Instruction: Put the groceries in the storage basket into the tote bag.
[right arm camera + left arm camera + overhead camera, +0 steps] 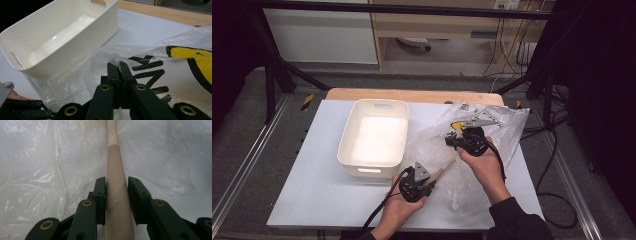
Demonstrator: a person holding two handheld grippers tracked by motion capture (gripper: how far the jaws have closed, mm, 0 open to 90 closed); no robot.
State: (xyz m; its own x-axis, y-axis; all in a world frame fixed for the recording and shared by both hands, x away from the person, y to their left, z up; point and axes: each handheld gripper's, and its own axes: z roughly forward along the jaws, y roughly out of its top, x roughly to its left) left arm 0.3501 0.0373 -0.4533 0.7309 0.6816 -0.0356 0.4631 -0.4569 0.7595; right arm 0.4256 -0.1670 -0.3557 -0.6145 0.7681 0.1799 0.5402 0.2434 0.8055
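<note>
A pale wooden handle with faint lettering runs straight up between the jaws of my left gripper, which is shut on it. The handle's far end reaches into a clear plastic bag. In the high view the left gripper sits at the table's front centre, and the handle slants up and right into the crumpled bag. My right gripper is shut on a fold of the bag's edge and holds it lifted. The bag bears black and yellow print.
An empty white plastic bin with handle slots stands left of the bag on the white table top; its wall is close to the right gripper. A wooden strip borders the table's far edge. Dark frame legs stand around the table.
</note>
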